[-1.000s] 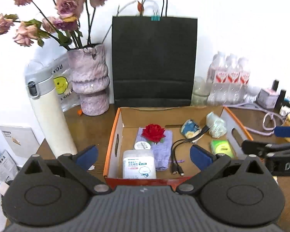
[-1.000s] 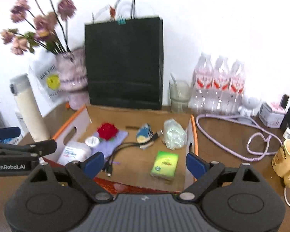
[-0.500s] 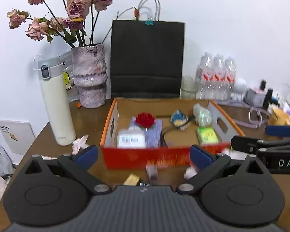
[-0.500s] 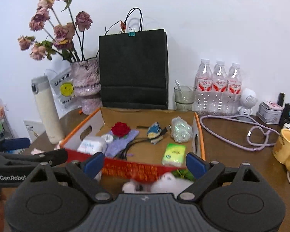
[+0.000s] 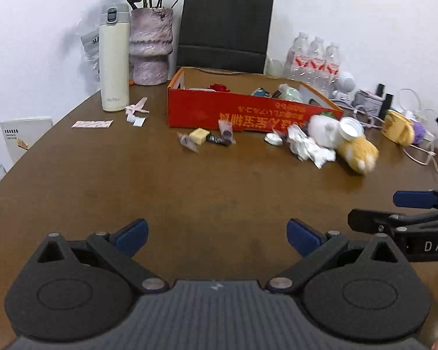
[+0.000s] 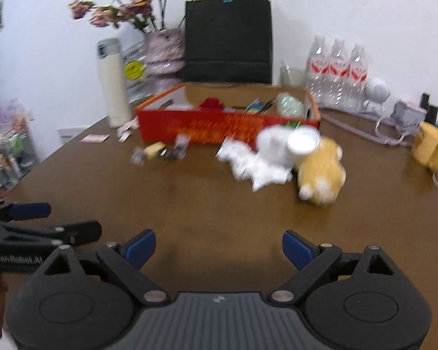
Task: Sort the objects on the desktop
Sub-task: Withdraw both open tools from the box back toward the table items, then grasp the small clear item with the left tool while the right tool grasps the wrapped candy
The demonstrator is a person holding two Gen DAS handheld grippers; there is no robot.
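left tongs (image 5: 217, 234) – wide, empty | right tongs (image 6: 219, 248) – wide, empty | red box (image 5: 242, 110) on table (image 5: 189, 180)

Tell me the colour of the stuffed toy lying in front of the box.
Yellow-orange with white patches; the stuffed toy shows sharpest in the left wrist view.

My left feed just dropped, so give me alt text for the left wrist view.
The left tongs are open and empty over bare brown table, well short of the clutter. Ahead, small scraps, crumpled wrappers and a yellow plush lie in front of the red box. The right tongs show at the right edge.
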